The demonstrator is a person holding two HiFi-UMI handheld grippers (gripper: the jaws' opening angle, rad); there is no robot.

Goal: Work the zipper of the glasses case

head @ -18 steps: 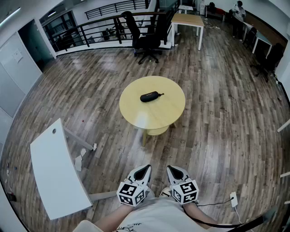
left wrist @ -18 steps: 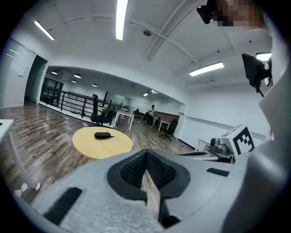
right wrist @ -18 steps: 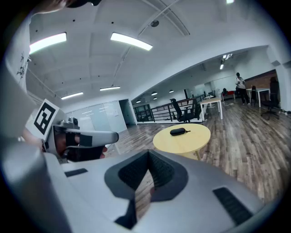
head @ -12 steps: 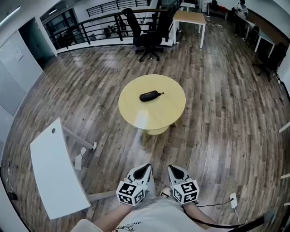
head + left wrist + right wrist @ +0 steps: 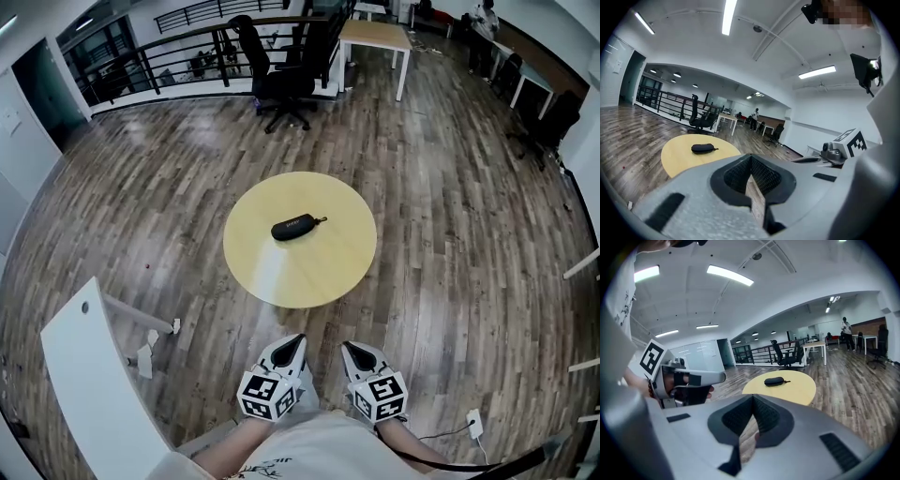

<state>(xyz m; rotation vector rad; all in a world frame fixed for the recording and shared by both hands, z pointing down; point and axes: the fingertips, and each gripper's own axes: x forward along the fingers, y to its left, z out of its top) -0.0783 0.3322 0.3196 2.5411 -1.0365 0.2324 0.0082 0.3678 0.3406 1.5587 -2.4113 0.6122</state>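
A black zipped glasses case (image 5: pixel 293 227) lies alone on a round yellow table (image 5: pixel 328 272), its zip pull pointing right. Both grippers hang low by the person's body, well short of the table. My left gripper (image 5: pixel 293 343) and right gripper (image 5: pixel 354 350) point toward the table, jaws shut with nothing in them. From the left gripper view, the case (image 5: pixel 704 148) is far ahead beyond the closed left gripper (image 5: pixel 751 161). In the right gripper view the case (image 5: pixel 775 381) also lies far off past the closed right gripper (image 5: pixel 753 401).
A white panel (image 5: pixel 94 375) on metal legs lies on the wooden floor at the left. A power strip (image 5: pixel 473 424) with a cable sits at the lower right. Black office chairs (image 5: pixel 277 80), a desk (image 5: pixel 375 37) and a railing stand behind the table.
The table and case have slid down and slightly left in the head view and look nearer. Both grippers stay low by the body, shut.
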